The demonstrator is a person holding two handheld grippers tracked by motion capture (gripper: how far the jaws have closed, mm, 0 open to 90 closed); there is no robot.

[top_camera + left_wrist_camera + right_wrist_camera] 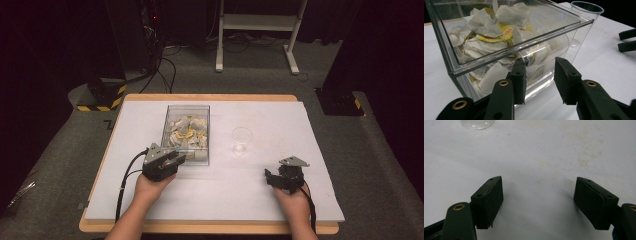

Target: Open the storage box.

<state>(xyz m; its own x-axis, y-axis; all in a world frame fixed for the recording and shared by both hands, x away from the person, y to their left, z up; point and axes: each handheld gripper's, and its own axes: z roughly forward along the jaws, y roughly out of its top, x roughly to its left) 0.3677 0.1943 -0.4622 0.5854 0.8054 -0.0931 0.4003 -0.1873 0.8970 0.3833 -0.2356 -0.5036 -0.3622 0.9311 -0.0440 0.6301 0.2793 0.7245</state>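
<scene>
Clear acrylic box [186,132] of tea bags [491,32] stands left of centre on the white table [250,200]. The left gripper [537,75] sits at its near end, jaws part-closed about a small handle [526,60] without visibly pinching it: likely the opening step, calling next for a firm grip and pull. The plastic cup [242,140] stands beside. The right gripper [539,202] rests wide open, empty. The left gripper view alone reveals the handle.

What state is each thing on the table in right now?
Clear box: upright, open-topped, full of tea bags.
Plastic cup: upright, empty.
Left gripper: fingers apart at the box's near wall, gripping nothing.
Right gripper: fingers wide open over bare table.
</scene>
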